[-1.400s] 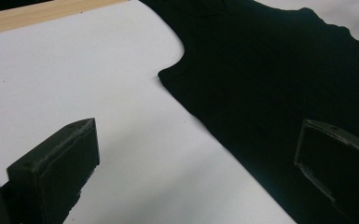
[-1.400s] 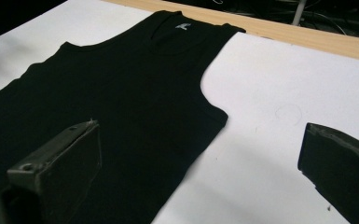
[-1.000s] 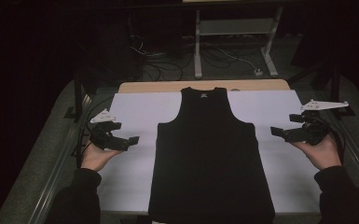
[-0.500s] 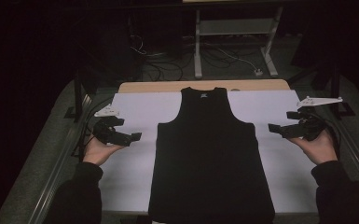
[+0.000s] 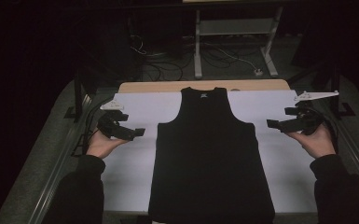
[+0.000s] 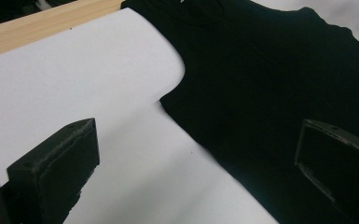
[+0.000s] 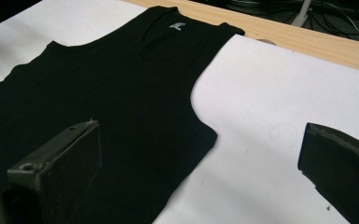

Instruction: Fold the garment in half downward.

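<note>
A black tank top (image 5: 210, 149) lies flat and spread out on the white table cover (image 5: 140, 112), neck at the far end. My left gripper (image 5: 139, 132) hovers just left of the shirt's left armhole (image 6: 168, 95), jaws wide open and empty. My right gripper (image 5: 271, 124) hovers just right of the right armhole (image 7: 200, 116), also open with nothing between its jaws. Both point inward at the tank top (image 6: 279, 93), whose neck label (image 7: 177, 26) shows in the right gripper view.
A wooden table edge (image 5: 205, 86) runs along the far side. Beyond it stand a white frame (image 5: 233, 32) and floor cables (image 5: 163, 70). Metal rails (image 5: 70, 154) border the table on the left and right.
Both grippers have moved forward and inward, closer to the tank top's armholes. The tank top has not moved.
</note>
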The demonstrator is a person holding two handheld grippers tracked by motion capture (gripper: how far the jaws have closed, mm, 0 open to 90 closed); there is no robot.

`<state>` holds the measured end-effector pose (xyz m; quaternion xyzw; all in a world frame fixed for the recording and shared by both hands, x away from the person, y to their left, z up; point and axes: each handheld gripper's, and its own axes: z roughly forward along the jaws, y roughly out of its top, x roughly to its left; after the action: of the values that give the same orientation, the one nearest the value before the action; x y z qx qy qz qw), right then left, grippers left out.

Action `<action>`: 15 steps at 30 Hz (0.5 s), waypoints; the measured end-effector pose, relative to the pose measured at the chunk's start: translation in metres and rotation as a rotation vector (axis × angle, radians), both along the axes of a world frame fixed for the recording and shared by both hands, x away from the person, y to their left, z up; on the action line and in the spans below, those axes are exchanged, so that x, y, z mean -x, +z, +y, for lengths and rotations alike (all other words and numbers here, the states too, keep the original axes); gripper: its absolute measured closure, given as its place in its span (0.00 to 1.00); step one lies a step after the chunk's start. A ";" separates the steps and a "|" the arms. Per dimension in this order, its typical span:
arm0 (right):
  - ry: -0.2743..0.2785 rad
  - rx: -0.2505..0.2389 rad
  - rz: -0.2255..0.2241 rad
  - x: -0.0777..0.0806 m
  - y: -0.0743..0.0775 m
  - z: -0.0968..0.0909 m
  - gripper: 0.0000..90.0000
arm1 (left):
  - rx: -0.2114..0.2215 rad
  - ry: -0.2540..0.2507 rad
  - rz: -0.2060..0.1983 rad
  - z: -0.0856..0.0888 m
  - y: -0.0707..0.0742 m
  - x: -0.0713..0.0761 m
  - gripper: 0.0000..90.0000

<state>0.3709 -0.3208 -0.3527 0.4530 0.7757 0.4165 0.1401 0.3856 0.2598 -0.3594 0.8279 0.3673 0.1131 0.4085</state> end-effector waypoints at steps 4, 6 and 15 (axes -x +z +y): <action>0.010 0.007 0.006 -0.008 0.001 0.004 0.00 | -0.008 -0.011 0.009 -0.003 0.001 -0.005 0.00; 0.011 0.004 0.008 -0.010 0.002 0.005 0.00 | -0.022 -0.021 0.013 -0.005 0.002 -0.008 0.00; 0.020 0.003 0.019 -0.020 0.002 0.010 0.00 | -0.039 -0.033 0.021 -0.014 0.005 -0.020 0.00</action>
<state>0.3904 -0.3108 -0.3511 0.4491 0.7820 0.4123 0.1292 0.4054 0.2455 -0.3544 0.8427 0.3557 0.1049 0.3903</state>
